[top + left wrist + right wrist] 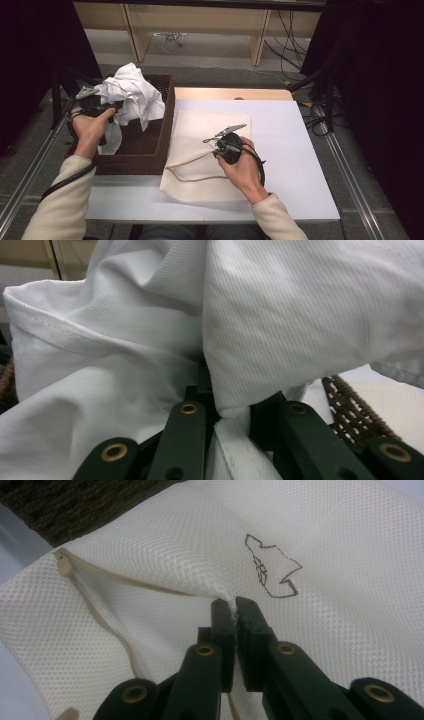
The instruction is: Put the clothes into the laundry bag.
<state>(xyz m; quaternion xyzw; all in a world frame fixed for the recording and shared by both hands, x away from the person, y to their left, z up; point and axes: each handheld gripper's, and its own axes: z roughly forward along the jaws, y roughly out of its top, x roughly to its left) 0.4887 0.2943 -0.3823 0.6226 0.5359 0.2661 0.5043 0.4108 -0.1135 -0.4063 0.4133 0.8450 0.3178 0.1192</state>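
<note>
Jaws of the left gripper [227,412] are pinched on a bunched fold of the white cloth [280,325]; in the left gripper view the fabric wedges between the two black jaws and billows above them. Jaws of the right gripper [233,605] are nearly together, nipping a small ridge of the cream mesh bag [325,545] between the tips.

High view: left gripper [116,106] sits at the left, above the near-left part of the brown woven basket [167,127], with the white cloth [135,95] raised in a crumpled lump over the basket and a tail hanging down inside it. Left hand [91,126] wraps the gripper body, cream sleeve [65,200] coming in from the near-left.

Mesh bag [210,155] lies flat on the white table top [290,165], just right of the basket, its left edge touching the basket wall. Right gripper [216,144] is on the bag's middle, pointing left, with the right hand [245,170] behind it. Tan zipper edge [192,167] runs along the bag's near-left side, gaping open in a loop. In the right gripper view the zipper pull [63,562] sits far-left of the jaws, and a brown outline logo [272,572] is printed on the mesh just far-right of the tips.

Wooden shelving frame [200,20] stands far behind the table.
</note>
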